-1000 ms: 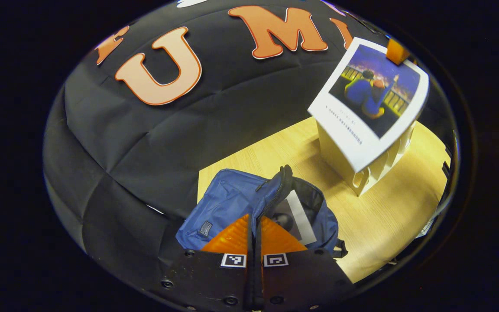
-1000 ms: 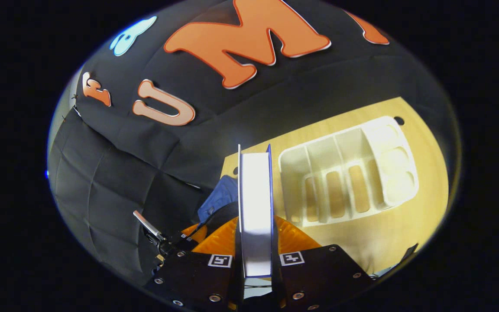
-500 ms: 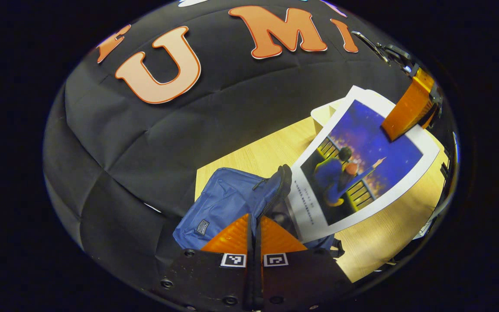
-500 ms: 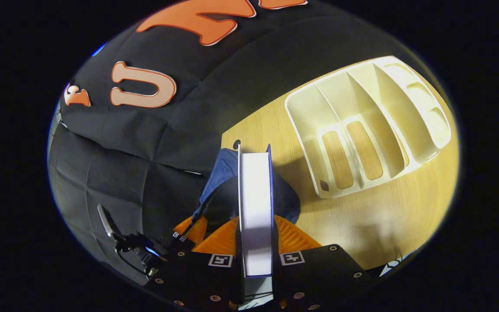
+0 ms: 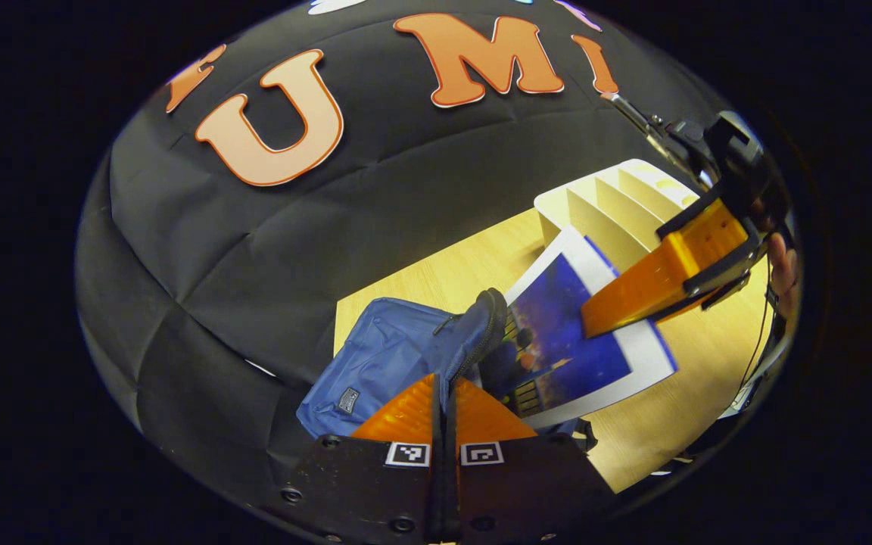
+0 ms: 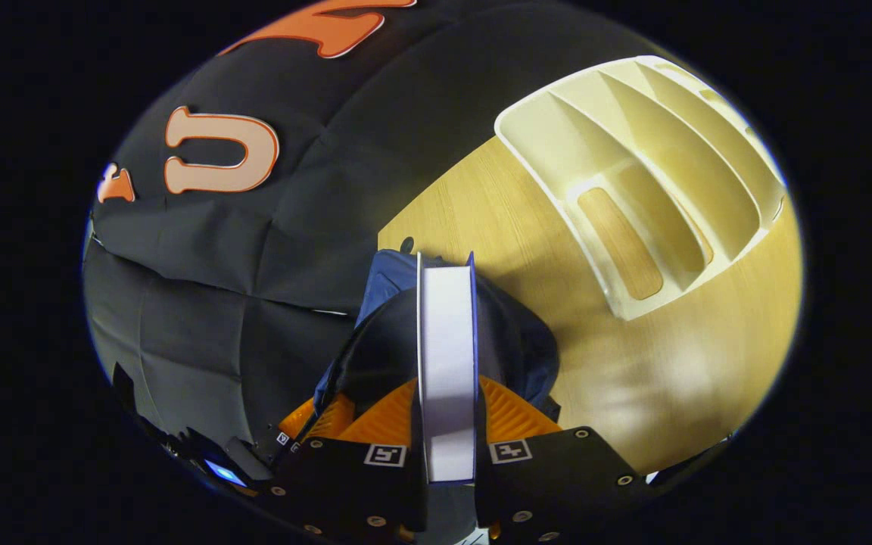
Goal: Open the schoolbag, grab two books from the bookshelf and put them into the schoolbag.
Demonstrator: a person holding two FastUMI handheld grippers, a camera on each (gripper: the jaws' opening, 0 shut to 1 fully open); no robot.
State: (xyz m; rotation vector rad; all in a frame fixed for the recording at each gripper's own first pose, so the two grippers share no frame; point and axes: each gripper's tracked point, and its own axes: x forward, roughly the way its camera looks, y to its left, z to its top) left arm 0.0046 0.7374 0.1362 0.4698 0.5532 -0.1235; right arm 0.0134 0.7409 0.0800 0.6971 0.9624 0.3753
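I see a pale wooden table (image 6: 678,393) set against the black cloth wall. On it sits the blue schoolbag (image 5: 390,356), near the table's corner, and a cream bookshelf (image 6: 663,174) with upright dividers stands apart from it.

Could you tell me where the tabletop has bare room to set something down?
Bare wood lies between the schoolbag and the bookshelf, and on the table's near side. Over the bag's mouth it is crowded: the book and both grippers meet there.
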